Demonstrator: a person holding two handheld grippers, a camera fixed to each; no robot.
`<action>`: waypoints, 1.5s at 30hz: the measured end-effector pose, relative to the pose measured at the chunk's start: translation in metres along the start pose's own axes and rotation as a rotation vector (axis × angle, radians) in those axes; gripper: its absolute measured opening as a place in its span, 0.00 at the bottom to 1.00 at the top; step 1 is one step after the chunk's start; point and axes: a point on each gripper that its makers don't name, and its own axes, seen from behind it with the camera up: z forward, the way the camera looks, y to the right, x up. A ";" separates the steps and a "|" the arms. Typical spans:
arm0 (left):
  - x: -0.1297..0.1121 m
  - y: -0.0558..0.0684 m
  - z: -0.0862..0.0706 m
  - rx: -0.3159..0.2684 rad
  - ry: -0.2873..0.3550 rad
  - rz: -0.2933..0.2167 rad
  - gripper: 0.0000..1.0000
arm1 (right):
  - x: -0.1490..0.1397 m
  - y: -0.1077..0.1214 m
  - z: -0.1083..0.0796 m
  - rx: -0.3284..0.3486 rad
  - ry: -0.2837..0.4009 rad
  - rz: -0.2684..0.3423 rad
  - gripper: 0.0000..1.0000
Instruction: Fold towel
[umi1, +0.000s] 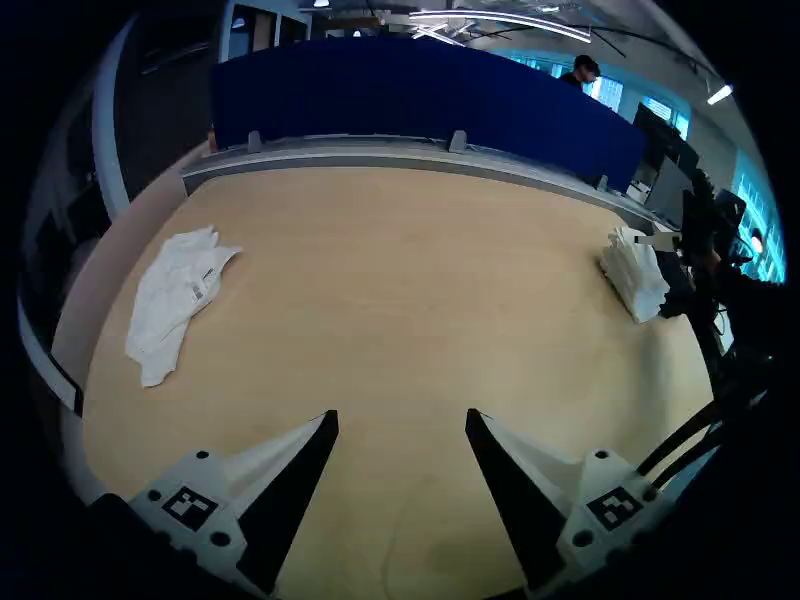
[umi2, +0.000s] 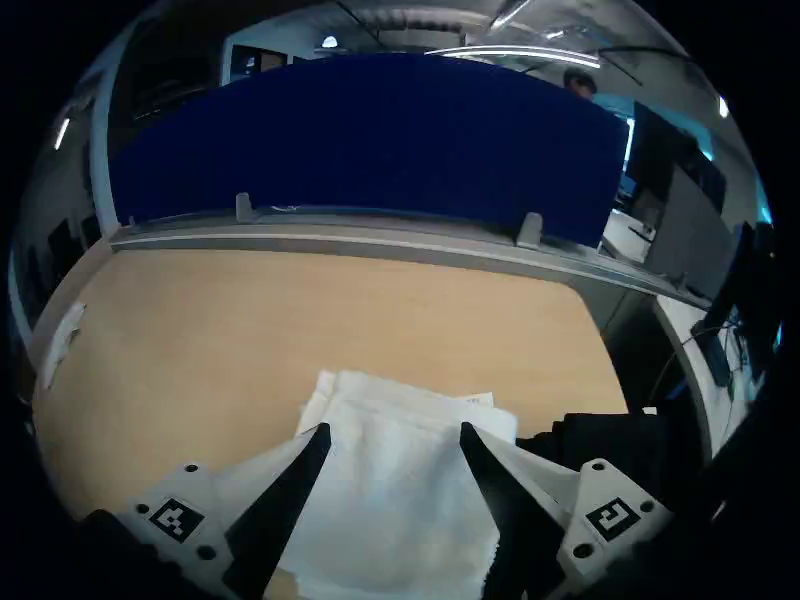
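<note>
The left tool (umi1: 400, 412) is hovering spread over the bare surface (umi1: 400, 260); the right tool (umi2: 393, 427) is hanging spread above the folded stack (umi2: 400, 500). Farther left, the crumpled towel (umi1: 178, 300) is lying loose; pinching two adjacent corners, I judge, is looking like the cleanest start.

A light wood worktop (umi1: 420, 260) runs back to a grey rail (umi1: 400, 155) along its far edge. Behind the rail stands a dark blue divider screen (umi1: 420, 100) on small grey brackets. Long ceiling light strips (umi1: 500, 18) glow overhead. At the far right are bright windows (umi1: 610, 92) and dark monitors (umi1: 665, 140), with a person (umi1: 580, 72) beyond the screen.
</note>
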 end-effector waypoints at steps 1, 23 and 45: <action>0.000 -0.001 0.000 0.002 0.000 -0.002 0.95 | -0.001 0.000 0.003 0.001 -0.005 -0.001 1.00; -0.004 -0.009 -0.007 0.019 0.003 -0.017 0.95 | 0.002 -0.007 0.009 0.009 -0.009 -0.008 1.00; 0.014 -0.011 -0.002 -0.036 0.047 -0.005 0.95 | -0.025 -0.038 -0.092 -0.024 0.065 0.045 1.00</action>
